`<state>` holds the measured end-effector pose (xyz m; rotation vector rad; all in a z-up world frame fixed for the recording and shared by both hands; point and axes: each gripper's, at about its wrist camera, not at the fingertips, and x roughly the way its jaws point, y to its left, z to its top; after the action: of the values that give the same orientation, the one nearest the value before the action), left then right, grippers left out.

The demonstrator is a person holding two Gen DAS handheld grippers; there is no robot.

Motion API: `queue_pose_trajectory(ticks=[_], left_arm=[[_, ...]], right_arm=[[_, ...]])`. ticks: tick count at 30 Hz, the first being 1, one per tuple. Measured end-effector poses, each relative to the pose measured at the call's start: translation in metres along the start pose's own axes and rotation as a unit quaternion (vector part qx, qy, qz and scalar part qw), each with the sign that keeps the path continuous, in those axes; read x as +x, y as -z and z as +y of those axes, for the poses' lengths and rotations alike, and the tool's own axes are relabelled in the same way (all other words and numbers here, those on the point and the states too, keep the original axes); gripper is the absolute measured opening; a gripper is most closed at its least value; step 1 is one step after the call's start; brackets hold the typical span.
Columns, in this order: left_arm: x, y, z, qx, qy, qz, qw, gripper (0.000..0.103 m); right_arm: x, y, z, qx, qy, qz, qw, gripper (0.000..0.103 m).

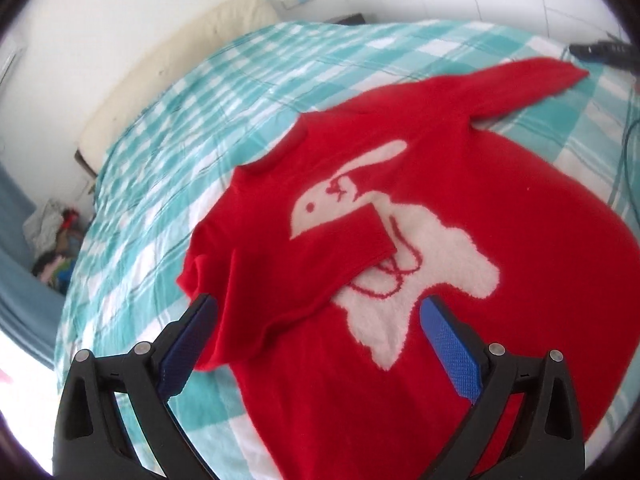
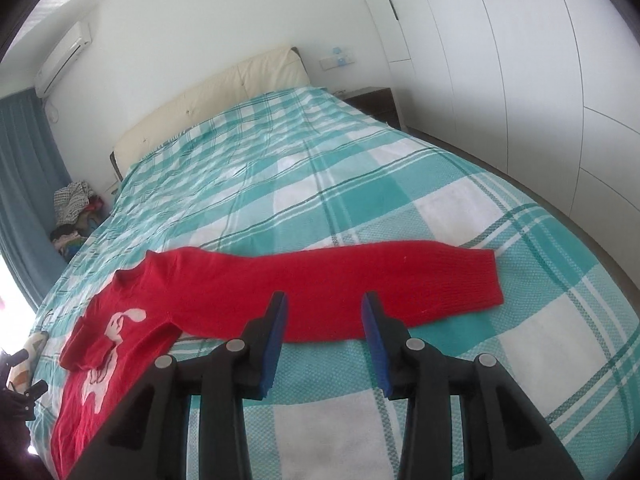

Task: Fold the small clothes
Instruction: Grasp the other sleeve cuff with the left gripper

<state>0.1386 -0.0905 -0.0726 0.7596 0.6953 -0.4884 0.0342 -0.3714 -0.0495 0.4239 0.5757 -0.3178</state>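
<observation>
On the plaid bedspread (image 2: 360,184) the red sweater (image 1: 460,184) lies front-up, white rabbit design (image 1: 400,248) showing, near the foot end of the bed. One sleeve is already folded in: the left sleeve (image 1: 304,264) lies diagonally across the chest, cuff over the rabbit's neck. The other sleeve (image 2: 360,280) is not done, it's stretched straight out flat on the spread, cuff pointing away from the body. My left gripper (image 1: 320,320) hovers above the folded sleeve and lower chest, jaws spread wide, nothing between the pads. My right gripper (image 2: 324,316) sits just in front of the outstretched sleeve's mid-length, jaws apart, also empty, not touching the knit as far as I can tell. So roughly a first step in; I judge what's left is folding this right sleeve across, then the body fold(s). Left view slightly blurred. Clothes pile (image 2: 74,212) on floor by the curtain, irrelevant.
</observation>
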Motion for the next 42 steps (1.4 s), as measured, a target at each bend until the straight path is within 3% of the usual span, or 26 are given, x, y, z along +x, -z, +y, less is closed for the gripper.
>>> queue_pose_trajectory(ticks=[1,3,7,8,9,10,11,14,17,19,20,24,27,29,31,33,35,39,42], left_arm=[[0.013,-0.003,-0.003,0.022,0.007,0.011,0.9997,0.096],[0.036,-0.009,-0.008,0.053,0.029,0.037,0.9975,0.079],[0.063,-0.019,-0.017,0.081,0.039,0.042,0.995,0.077],[0.067,-0.021,-0.018,0.082,0.041,0.04,0.995,0.071],[0.071,-0.024,-0.018,0.077,0.048,0.04,0.9951,0.057],[0.075,-0.026,-0.015,0.066,0.063,0.044,0.9948,0.044],[0.078,-0.028,-0.012,0.05,0.081,0.052,0.9942,0.01],[0.07,-0.029,0.008,-0.01,0.091,0.033,0.9953,0.007],[0.047,-0.016,0.07,-0.135,0.087,-0.003,0.987,0.006],[0.033,0.008,0.128,-0.241,0.063,-0.019,0.9683,0.006],[0.026,0.025,0.159,-0.296,0.043,-0.024,0.9539,0.006],[0.013,0.119,0.261,-0.475,-0.082,0.013,0.8763,0.006],[0.011,0.192,0.299,-0.55,-0.159,0.066,0.8172,0.006],[0.014,0.232,0.307,-0.576,-0.195,0.099,0.7875,0.006],[0.019,0.262,0.306,-0.596,-0.213,0.125,0.7638,0.005],[0.025,0.285,0.301,-0.617,-0.213,0.145,0.7434,0.005],[0.034,0.299,0.294,-0.631,-0.206,0.163,0.7304,0.005],[0.038,0.313,0.284,-0.643,-0.214,0.169,0.7159,0.004],[0.039,0.319,0.283,-0.648,-0.21,0.167,0.7125,0.004]], right_arm=[[0.004,0.002,0.002,-0.003,-0.008,0.007,1.0,0.039],[0.009,0.007,0.003,-0.003,-0.026,0.024,0.999,0.044],[0.011,0.008,0.003,0.001,-0.029,0.028,0.999,0.044],[0.012,0.007,0.002,0.002,-0.03,0.028,0.999,0.044],[0.013,0.007,0.003,0.004,-0.031,0.028,0.999,0.044],[0.014,0.007,0.004,0.003,-0.033,0.03,0.999,0.044],[0.016,0.007,0.005,0.0,-0.035,0.032,0.999,0.044],[0.018,0.009,0.012,-0.016,-0.035,0.037,0.999,0.044],[0.017,0.01,0.017,-0.027,-0.036,0.035,0.998,0.044],[0.016,0.009,0.018,-0.031,-0.035,0.031,0.998,0.044],[0.015,0.008,0.018,-0.033,-0.035,0.03,0.998,0.044],[0.017,0.009,0.019,-0.034,-0.036,0.033,0.998,0.044],[0.019,0.012,0.023,-0.042,-0.032,0.036,0.998,0.044],[0.021,0.013,0.025,-0.05,-0.028,0.037,0.998,0.044],[0.023,0.015,0.028,-0.058,-0.023,0.039,0.997,0.044],[0.026,0.017,0.031,-0.065,-0.019,0.042,0.997,0.044],[0.028,0.02,0.033,-0.07,-0.016,0.045,0.996,0.044],[0.032,0.023,0.036,-0.083,-0.007,0.049,0.995,0.044],[0.031,0.024,0.034,-0.083,-0.002,0.049,0.995,0.044]])
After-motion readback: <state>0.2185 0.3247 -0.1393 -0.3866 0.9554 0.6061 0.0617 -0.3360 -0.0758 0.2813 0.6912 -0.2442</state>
